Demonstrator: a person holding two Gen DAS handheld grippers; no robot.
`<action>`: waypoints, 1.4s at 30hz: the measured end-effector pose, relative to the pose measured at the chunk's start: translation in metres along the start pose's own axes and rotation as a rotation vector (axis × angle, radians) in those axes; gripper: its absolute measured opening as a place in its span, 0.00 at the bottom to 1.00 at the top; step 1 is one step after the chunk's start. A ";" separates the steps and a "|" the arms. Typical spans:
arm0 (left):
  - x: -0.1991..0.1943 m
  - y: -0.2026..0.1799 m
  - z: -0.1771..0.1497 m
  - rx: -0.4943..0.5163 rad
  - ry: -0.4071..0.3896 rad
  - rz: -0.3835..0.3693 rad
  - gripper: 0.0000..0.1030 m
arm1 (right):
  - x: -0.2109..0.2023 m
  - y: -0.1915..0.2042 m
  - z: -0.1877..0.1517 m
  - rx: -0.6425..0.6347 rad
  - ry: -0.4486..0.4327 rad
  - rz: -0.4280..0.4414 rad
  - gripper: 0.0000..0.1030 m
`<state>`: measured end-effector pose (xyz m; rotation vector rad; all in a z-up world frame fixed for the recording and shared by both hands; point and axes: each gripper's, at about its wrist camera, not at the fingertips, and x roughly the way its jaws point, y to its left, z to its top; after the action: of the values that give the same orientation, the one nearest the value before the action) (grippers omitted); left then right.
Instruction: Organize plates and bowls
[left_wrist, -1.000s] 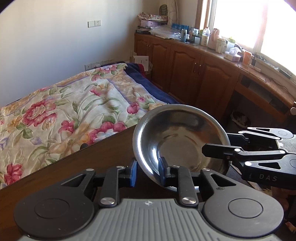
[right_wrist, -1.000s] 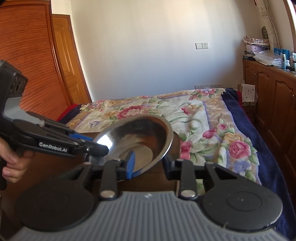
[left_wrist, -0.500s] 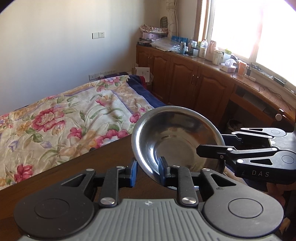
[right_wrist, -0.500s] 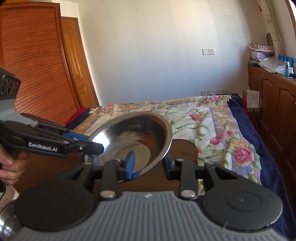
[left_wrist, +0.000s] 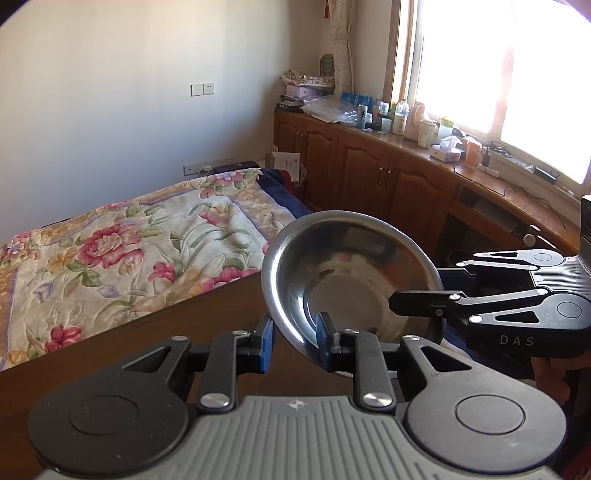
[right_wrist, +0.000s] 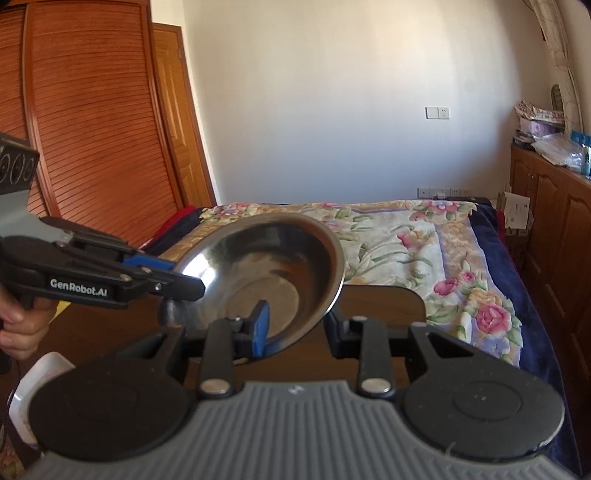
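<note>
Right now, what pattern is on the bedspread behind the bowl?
A floral print: pink and red flowers with green leaves on cream, on the bedspread. Clearest in the left wrist view.

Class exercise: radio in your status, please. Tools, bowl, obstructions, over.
Left tool and right tool both shut on round shiny steel bowl, opposite rims. Bowl tilted, held above brown wooden table. Nothing in the way.

A lived-in bedroom at home: a bed (left_wrist: 122, 251) under a floral quilt, louvred wooden wardrobe doors (right_wrist: 85, 129), low wooden cabinets (left_wrist: 369, 177) beneath a sunny window (left_wrist: 498, 74), their top cluttered with bottles and a tissue box (left_wrist: 445, 151).
</note>
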<state>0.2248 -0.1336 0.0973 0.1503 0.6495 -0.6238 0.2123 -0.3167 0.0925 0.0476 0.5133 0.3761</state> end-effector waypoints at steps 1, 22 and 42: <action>-0.005 0.000 -0.002 -0.002 -0.002 0.000 0.24 | -0.002 0.004 0.000 -0.005 0.002 0.002 0.33; -0.077 -0.002 -0.091 -0.056 -0.011 0.002 0.24 | -0.028 0.069 -0.044 -0.033 0.080 0.080 0.33; -0.089 -0.014 -0.156 -0.077 0.008 0.026 0.25 | -0.035 0.097 -0.090 -0.088 0.128 0.104 0.34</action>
<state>0.0800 -0.0509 0.0282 0.0895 0.6775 -0.5721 0.1075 -0.2433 0.0437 -0.0351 0.6222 0.5053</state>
